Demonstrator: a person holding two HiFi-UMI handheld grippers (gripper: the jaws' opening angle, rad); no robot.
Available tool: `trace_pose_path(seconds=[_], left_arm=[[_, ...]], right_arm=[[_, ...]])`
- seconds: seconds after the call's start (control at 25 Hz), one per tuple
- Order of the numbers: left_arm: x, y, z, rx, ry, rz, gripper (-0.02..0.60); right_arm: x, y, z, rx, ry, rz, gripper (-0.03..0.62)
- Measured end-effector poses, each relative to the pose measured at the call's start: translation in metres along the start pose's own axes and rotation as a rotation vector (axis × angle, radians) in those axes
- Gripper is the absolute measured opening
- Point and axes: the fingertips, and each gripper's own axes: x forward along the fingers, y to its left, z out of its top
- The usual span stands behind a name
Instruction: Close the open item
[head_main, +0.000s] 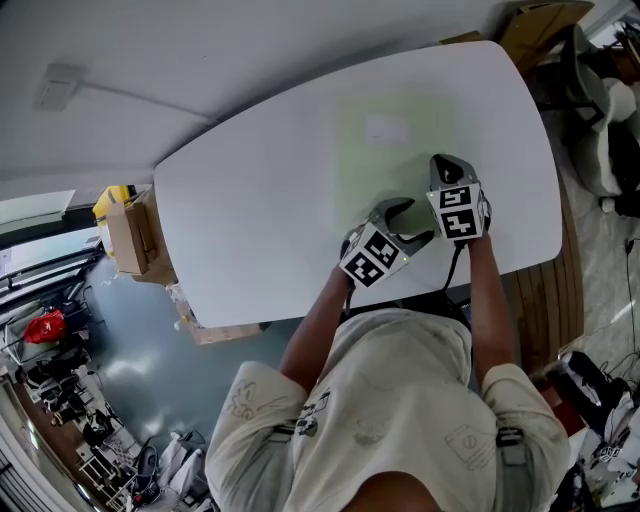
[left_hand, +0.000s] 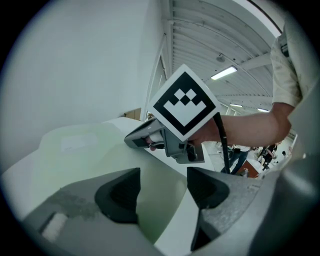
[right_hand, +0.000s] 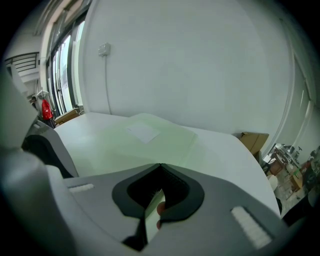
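A pale green folder (head_main: 385, 150) with a white label (head_main: 386, 130) lies flat and closed on the white table (head_main: 260, 200). My left gripper (head_main: 402, 216) is open just in front of the folder's near edge, nothing between its fingers; in the left gripper view its jaws (left_hand: 162, 187) straddle the folder's (left_hand: 90, 150) near corner. My right gripper (head_main: 445, 165) is shut, its tip low over the folder's right edge, as the left gripper view shows (left_hand: 136, 140). In the right gripper view the tips (right_hand: 160, 167) meet, with the folder (right_hand: 150, 145) ahead.
Cardboard boxes (head_main: 130, 235) stand on the floor off the table's left end. Another box (head_main: 540, 25) and office chairs (head_main: 600, 120) crowd the far right. A white wall (right_hand: 190, 65) runs behind the table. The person stands at the near edge.
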Motion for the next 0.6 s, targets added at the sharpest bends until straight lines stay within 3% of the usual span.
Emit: trace_pose_path(seconds=[0.36, 0.6], left_arm=[[-0.015, 0.008, 0.007, -0.022, -0.033, 0.114, 0.304], [-0.032, 0.019, 0.007, -0.099, -0.098, 0.261, 0.304]], right_arm=[[-0.002, 0.0, -0.001, -0.006, -0.015, 0.021, 0.003], [-0.007, -0.003, 0.001, -0.008, -0.045, 0.015, 0.002]])
